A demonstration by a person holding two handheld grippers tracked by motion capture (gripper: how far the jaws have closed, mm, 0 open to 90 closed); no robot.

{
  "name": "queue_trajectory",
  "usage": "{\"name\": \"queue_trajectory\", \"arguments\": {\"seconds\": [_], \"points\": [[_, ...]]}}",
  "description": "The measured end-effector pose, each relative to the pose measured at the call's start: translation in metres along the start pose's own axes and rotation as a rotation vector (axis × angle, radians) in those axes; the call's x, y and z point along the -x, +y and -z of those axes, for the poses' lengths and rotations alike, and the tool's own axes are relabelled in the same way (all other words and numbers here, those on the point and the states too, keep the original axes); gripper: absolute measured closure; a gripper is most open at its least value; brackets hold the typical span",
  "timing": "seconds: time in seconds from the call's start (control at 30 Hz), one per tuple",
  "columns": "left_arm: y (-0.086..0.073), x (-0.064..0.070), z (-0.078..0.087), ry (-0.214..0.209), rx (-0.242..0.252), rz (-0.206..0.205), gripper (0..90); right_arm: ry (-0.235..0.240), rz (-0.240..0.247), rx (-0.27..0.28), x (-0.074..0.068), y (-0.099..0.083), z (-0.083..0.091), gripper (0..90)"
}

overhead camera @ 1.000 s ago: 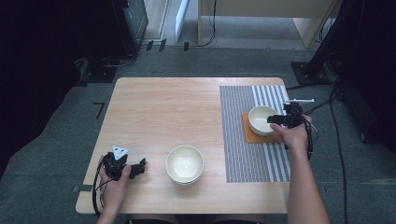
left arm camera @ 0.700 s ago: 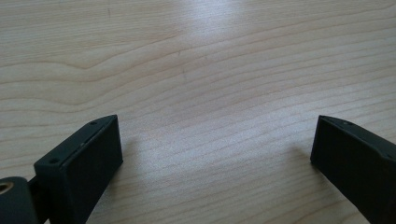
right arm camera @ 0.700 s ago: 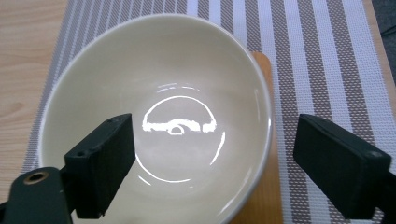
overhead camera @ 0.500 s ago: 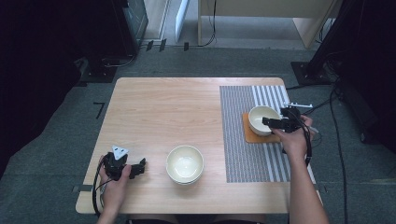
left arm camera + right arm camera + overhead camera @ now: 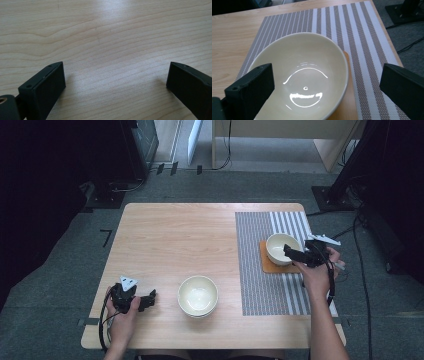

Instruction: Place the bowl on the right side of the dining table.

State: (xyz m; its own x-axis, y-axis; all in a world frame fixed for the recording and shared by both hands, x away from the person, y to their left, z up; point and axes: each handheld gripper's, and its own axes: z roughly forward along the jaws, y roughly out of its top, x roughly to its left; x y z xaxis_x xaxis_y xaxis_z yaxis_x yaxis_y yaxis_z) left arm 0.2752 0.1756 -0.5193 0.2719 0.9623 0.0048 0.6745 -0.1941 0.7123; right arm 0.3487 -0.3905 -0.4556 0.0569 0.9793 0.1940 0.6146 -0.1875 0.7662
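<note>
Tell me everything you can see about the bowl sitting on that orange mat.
The bowl is cream-coloured, glossy like glazed ceramic, and empty, with light reflecting off its inside. It stands upright on a small orange coaster, which lies on the striped placemat at the table's right side. The right gripper is at its rim, jaws wide open, one over the bowl's inside and one outside; whether they touch it is unclear.
</note>
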Motion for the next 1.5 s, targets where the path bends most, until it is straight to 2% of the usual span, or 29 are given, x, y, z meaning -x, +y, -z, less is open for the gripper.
{"name": "queue_trajectory", "arguments": {"seconds": [0.13,0.23,0.37,0.5,0.63,0.93,1.5], "points": [[0.0,0.0,0.0,0.0,0.0,0.0,1.8,0.011,0.012,0.043,-0.001,-0.003,0.004,0.0],[0.0,0.0,0.0,0.0,0.0,0.0,1.7,0.012,0.038,0.085,-0.002,-0.005,0.008,0.0],[0.0,0.0,0.0,0.0,0.0,0.0,1.8,0.019,0.044,0.11,-0.003,-0.008,0.011,0.0],[0.0,0.0,0.0,0.0,0.0,0.0,1.8,0.03,0.032,0.123,-0.004,-0.012,0.013,0.0],[0.0,0.0,0.0,0.0,0.0,0.0,1.7,0.017,0.043,0.127,-0.004,-0.019,0.014,0.0],[0.0,0.0,0.0,0.0,0.0,0.0,1.8,0.025,0.042,0.167,-0.004,-0.027,0.023,0.0],[0.0,0.0,0.0,0.001,-0.001,0.0,1.8,0.047,0.058,0.174,-0.008,-0.052,0.035,0.0]]}}
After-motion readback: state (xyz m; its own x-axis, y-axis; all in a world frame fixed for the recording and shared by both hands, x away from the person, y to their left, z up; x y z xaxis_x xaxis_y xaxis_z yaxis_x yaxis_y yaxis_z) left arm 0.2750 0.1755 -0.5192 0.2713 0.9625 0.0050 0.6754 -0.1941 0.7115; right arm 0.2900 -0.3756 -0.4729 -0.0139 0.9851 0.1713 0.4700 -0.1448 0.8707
